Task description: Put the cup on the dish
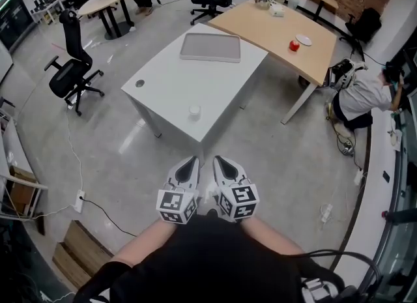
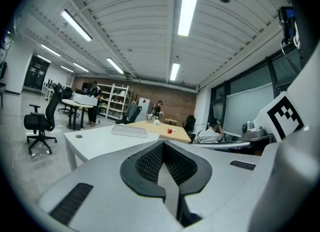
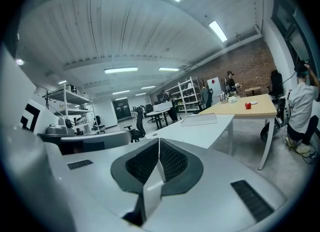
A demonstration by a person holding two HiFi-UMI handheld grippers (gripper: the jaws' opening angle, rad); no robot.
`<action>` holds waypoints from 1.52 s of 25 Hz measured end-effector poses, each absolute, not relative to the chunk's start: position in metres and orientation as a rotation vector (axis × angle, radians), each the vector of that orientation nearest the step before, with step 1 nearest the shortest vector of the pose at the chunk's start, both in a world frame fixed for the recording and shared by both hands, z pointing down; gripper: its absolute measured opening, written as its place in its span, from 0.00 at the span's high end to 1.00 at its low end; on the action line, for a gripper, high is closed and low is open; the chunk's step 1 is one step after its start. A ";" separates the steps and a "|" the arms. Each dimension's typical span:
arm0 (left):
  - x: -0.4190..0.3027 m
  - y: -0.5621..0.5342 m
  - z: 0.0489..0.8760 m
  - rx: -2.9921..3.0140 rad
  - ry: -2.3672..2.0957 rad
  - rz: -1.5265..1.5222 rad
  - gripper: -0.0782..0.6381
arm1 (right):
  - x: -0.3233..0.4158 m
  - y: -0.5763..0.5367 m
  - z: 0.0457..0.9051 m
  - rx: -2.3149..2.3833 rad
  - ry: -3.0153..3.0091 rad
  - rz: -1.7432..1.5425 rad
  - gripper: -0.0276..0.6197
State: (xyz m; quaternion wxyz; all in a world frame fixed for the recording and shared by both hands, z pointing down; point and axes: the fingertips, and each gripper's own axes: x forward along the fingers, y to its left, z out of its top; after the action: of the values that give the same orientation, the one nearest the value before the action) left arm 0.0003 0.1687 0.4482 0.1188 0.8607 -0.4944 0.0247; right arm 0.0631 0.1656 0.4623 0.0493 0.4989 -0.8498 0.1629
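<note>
While standing back with left gripper (image 1: pixel 192 162) and right gripper (image 1: pixel 219 162) pinched shut on nothing, far from the dish (image 1: pixel 303 40) — might grab the wrong thing — white blob (image 1: pixel 194 110) or red blob (image 1: pixel 294 45).

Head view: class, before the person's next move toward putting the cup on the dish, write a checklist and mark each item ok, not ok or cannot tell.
1. Dish located: ok. The white dish lies on the wooden table.
2. Cup identified: cannot tell. A small red thing sits beside the dish and a small white thing sits on the white table. Both are too small to name.
3. Left gripper free: ok. Jaws together, nothing between them.
4. Right gripper free: ok. Shut and empty.
5. Jaws ready to grasp: not ok. Both are shut.
6. Close enough: not ok. Both grippers are over the floor, short of either table.
</note>
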 end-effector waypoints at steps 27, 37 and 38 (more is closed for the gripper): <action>-0.014 0.078 0.479 2.460 -1.343 0.130 0.90 | 0.043 0.081 0.495 1.507 -2.498 0.606 0.94; -0.044 0.009 0.484 2.469 -1.311 0.115 0.90 | 0.018 0.019 0.499 1.544 -2.453 0.588 0.94; -0.049 0.002 0.484 2.471 -1.309 0.112 0.90 | 0.014 0.013 0.498 1.547 -2.448 0.585 0.94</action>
State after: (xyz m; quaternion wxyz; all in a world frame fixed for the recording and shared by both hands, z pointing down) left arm -0.0493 0.0023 0.4836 0.1707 0.8699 -0.4610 0.0395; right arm 0.0135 0.0130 0.4985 0.0934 0.5212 -0.8251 0.1973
